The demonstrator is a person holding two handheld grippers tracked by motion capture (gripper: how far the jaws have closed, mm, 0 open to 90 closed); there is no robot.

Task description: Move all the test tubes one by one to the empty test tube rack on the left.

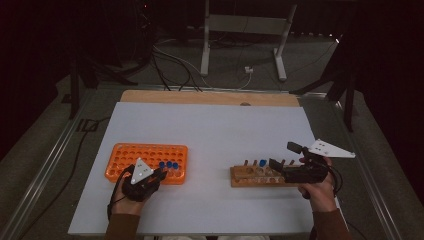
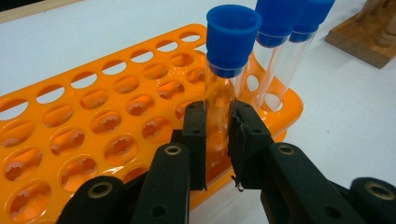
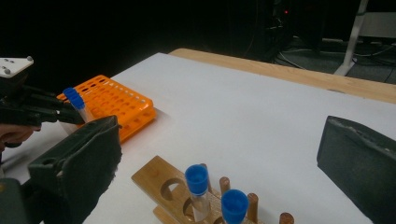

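Observation:
An orange tube rack (image 1: 135,157) lies at the table's left. My left gripper (image 1: 161,173) is at its near right corner, shut on a clear blue-capped tube (image 2: 232,35) that stands in a corner hole of the orange rack (image 2: 93,116). In the left gripper view my left gripper (image 2: 219,112) has both pads pressed on the glass, and two more blue-capped tubes (image 2: 280,18) stand just behind. My right gripper (image 1: 285,156) hovers open over a wooden rack (image 1: 242,181). That wooden rack (image 3: 154,179) holds two blue-capped tubes (image 3: 197,179), with my right gripper (image 3: 220,128) wide above them.
The white table top (image 1: 210,130) has a wooden strip (image 1: 210,97) along its far edge. Beyond it are cables and a metal stand (image 1: 245,30) on the dark floor. In the right gripper view the orange rack (image 3: 112,100) and my left gripper (image 3: 46,112) sit at the left.

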